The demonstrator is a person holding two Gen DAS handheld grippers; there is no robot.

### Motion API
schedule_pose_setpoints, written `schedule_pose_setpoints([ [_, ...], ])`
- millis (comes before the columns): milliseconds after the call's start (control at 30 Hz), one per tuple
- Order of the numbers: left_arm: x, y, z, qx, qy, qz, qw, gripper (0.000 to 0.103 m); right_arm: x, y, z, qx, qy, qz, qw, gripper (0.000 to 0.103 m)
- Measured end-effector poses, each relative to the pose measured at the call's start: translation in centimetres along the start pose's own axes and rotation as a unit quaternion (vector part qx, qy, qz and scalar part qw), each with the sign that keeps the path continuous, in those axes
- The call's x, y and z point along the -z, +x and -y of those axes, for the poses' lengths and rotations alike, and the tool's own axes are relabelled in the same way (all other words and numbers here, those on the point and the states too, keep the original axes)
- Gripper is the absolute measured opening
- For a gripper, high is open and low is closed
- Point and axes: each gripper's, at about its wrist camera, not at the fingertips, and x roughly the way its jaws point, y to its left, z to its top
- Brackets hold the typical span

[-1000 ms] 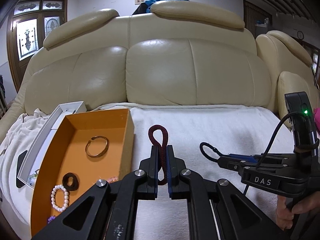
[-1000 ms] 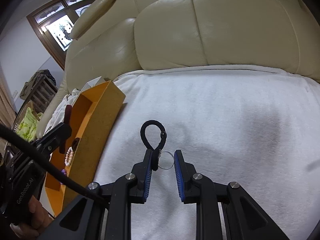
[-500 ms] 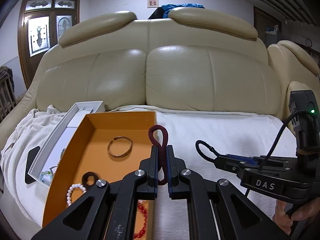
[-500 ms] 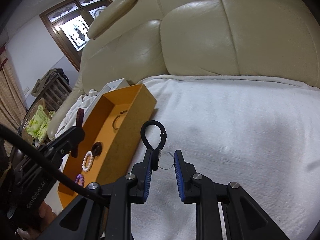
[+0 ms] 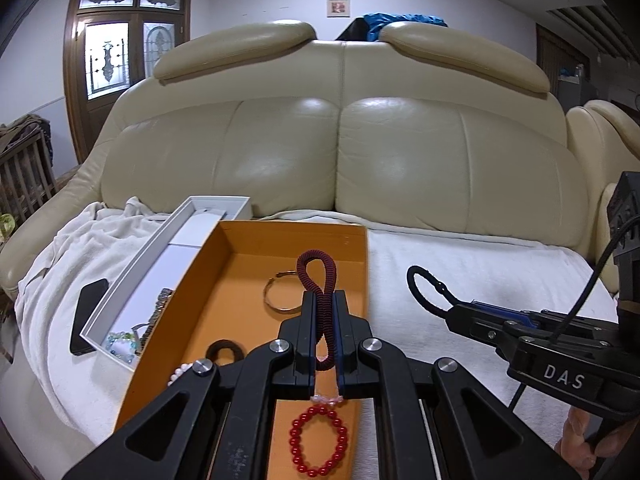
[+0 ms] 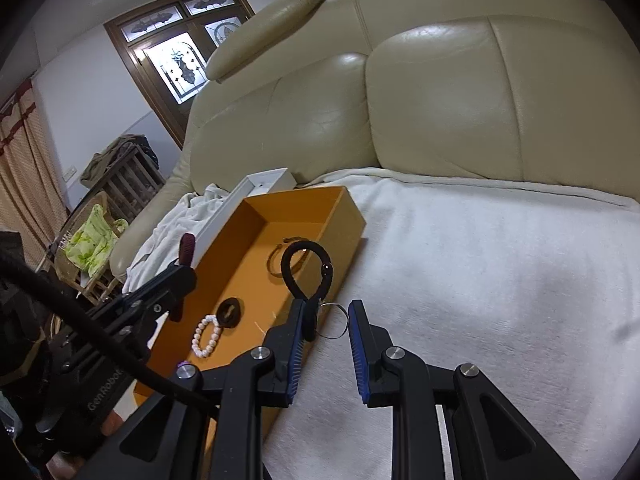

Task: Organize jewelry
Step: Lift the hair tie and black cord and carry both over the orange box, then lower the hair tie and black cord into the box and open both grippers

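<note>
Behind everything stands a big cream sofa (image 5: 340, 140), and a white blanket (image 6: 480, 280) covers its seat. On the blanket sits an orange box (image 5: 208, 276) with a white box (image 5: 160, 256) touching its 9 o'clock side.

Only the left camera shows a red bead bracelet (image 5: 318, 446) at the 6 o'clock end of the orange box, blue-green beads (image 5: 120, 342) in the white box, and a black phone (image 5: 88, 316) on the blanket. Only the right camera shows the whole white pearl bracelet (image 6: 206, 338) and a thin metal ring (image 6: 334, 322).

The left gripper (image 5: 324, 344) is closed tight on a dark red cord loop (image 5: 318, 280) above the box. The right gripper (image 6: 326, 344) has its fingers apart, and a black cord loop (image 6: 306, 272) with the ring hangs against its left finger.

A second ago both grippers were over the blanket; now they have moved toward 9 o'clock, to the box.

"DAS" is written on the right gripper, and "GenRobot" on the left one.
</note>
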Motion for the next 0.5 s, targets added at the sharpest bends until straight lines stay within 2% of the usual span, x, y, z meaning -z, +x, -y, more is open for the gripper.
schedule_pose_setpoints([
  [500, 0.7, 1.6, -3.3, -0.050, -0.017, -0.026, 0.9983, 0.008, -0.7, 2.6, -3.3, -0.032, -0.010, -0.003, 0.999, 0.024],
])
